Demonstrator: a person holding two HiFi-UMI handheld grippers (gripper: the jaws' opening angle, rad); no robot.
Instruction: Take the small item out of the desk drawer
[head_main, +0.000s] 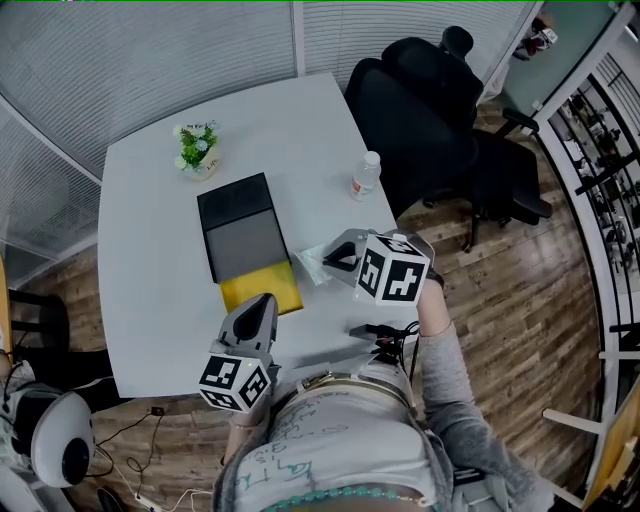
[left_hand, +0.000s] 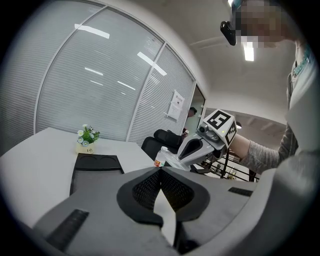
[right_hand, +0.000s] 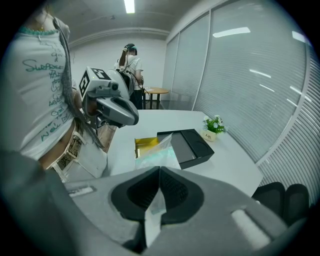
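1. Two grippers are up over the near edge of the desk, and the right gripper (right_hand: 159, 168) is the busy one. Its jaws are clamped on a clear plastic packet (right_hand: 159, 151) with a pale green tint.
2. That packet fans out past the tips of the jaws. In the head view it hangs out of the drawer, just to the right of it, over bare desk top. Whether its lower edge brushes the desk, I can't tell.
3. Over on the left gripper (left_hand: 161, 170), the jaws are pressed together. Nothing shows poking out beyond them.
4. The left gripper sits at the front of the desk, its nose aimed towards the yellow drawer (head_main: 262, 290) and close to it, apart from the right gripper.
5. The yellow drawer stands pulled out towards the person from a flat black box (head_main: 235, 203). The box top has shallow recesses in it.
6. All of this sits on a white desk (head_main: 150, 260).
7. Further back on the desk, a small pot of flowers (head_main: 197, 150) stands near the far corner.
8. A water bottle (head_main: 367, 175) stands upright by the right edge.
9. Beyond the bottle, a black office chair (head_main: 425, 110) is parked on the wooden floor (head_main: 530, 300).
10. In the right gripper view, another person (right_hand: 131, 65) stands in the background beside a small round table (right_hand: 156, 91).
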